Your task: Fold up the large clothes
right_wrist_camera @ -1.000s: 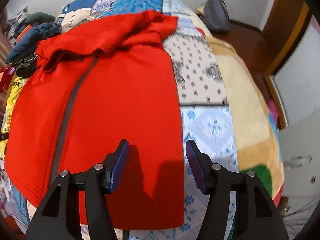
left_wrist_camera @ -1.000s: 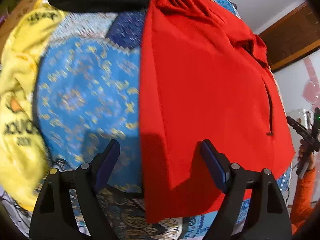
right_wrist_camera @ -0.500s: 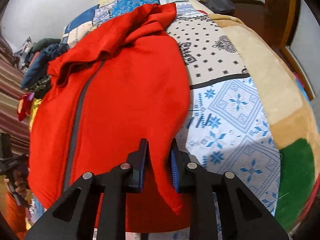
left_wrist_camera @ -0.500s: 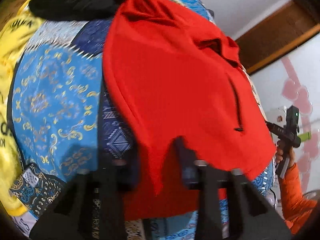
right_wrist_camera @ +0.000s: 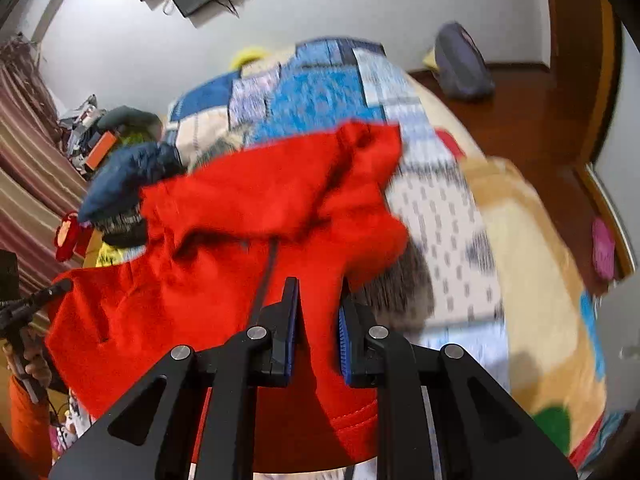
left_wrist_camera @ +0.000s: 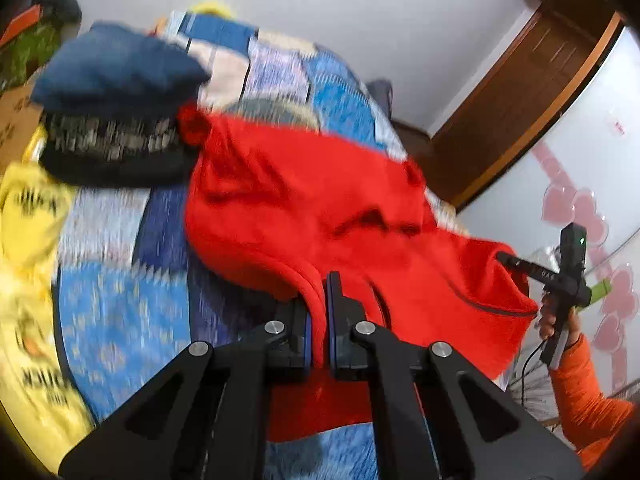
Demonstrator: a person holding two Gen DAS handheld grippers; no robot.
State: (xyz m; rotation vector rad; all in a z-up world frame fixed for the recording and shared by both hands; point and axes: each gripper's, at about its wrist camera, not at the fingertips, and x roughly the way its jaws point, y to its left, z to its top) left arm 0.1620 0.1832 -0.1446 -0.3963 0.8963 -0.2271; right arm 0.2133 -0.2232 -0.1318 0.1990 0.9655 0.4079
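1. Jaws of both tools had just been closing: a second earlier they stood wide over the flat hem of the red garment (left_wrist_camera: 312, 208); now the left gripper (left_wrist_camera: 318, 316) was clamped narrow on a fold of the hem, and the right gripper (right_wrist_camera: 318, 320) pinched a thicker bunch of the same cloth.
2. Hem that had lain flat on the bed (right_wrist_camera: 516, 240) was now raised at both near corners, the cloth sagging between the two grips while its far end, the bunched hood or collar, was still resting on the patchwork cover.
3. Judging from this, the grasp was done and the lift had begun; the next move would likely be carrying the hem toward the far end to halve the garment.
4. Both views were smeared by motion, so the quilt pattern and the dark folded pile (left_wrist_camera: 116, 132) beside the garment were hard to read.
5. Pads themselves were mostly hidden by red cloth; how much fabric each grip held could not be told.
6. Garment's underside and sleeves were out of sight, and the yellow cloth (left_wrist_camera: 28, 240) was cut off at the frame edge.
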